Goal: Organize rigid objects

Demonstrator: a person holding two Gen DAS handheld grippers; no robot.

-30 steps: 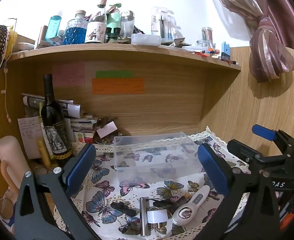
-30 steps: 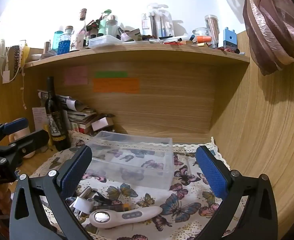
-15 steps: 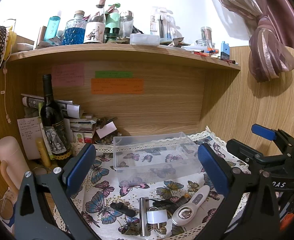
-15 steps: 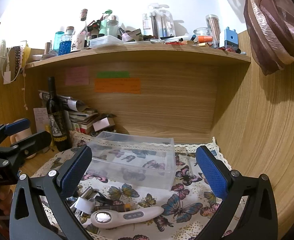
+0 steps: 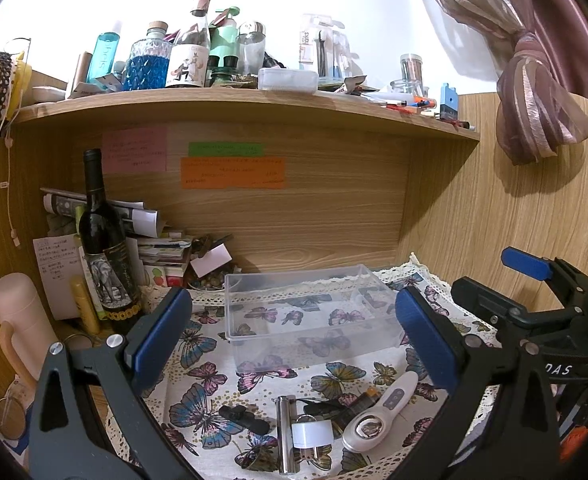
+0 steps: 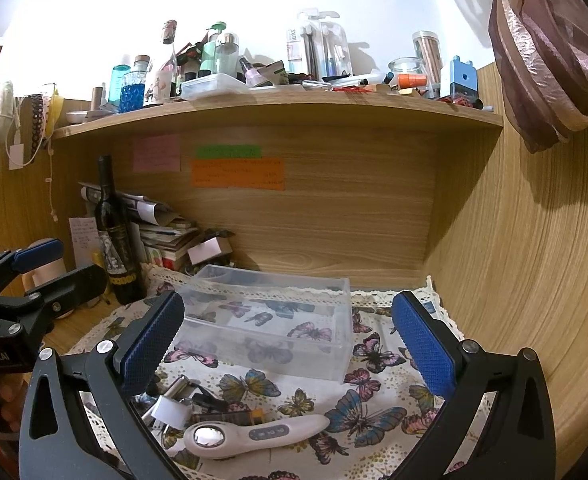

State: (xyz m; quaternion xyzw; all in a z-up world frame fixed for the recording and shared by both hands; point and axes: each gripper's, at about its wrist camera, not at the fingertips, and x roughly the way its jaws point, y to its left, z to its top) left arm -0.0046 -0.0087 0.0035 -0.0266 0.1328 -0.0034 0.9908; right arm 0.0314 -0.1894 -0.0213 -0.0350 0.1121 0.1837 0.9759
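Note:
An empty clear plastic bin (image 5: 309, 312) stands on the butterfly cloth; it also shows in the right wrist view (image 6: 270, 320). In front of it lies a small pile: a white handheld device (image 5: 377, 416) (image 6: 254, 436), a metal cylinder (image 5: 285, 436), a white roll of tape (image 5: 311, 434) (image 6: 170, 412) and a black clip (image 5: 242, 418). My left gripper (image 5: 294, 340) is open and empty above the pile. My right gripper (image 6: 286, 344) is open and empty, to the right of the pile. Each gripper shows at the edge of the other's view.
A dark wine bottle (image 5: 108, 248) stands at the back left beside stacked papers (image 5: 162, 248) and a pink bottle (image 5: 18, 320). A cluttered wooden shelf (image 5: 234, 100) hangs above. Wooden walls close in the back and the right side (image 6: 533, 280).
Both grippers have shifted only slightly; the views are nearly the same. Nothing was picked up or moved.

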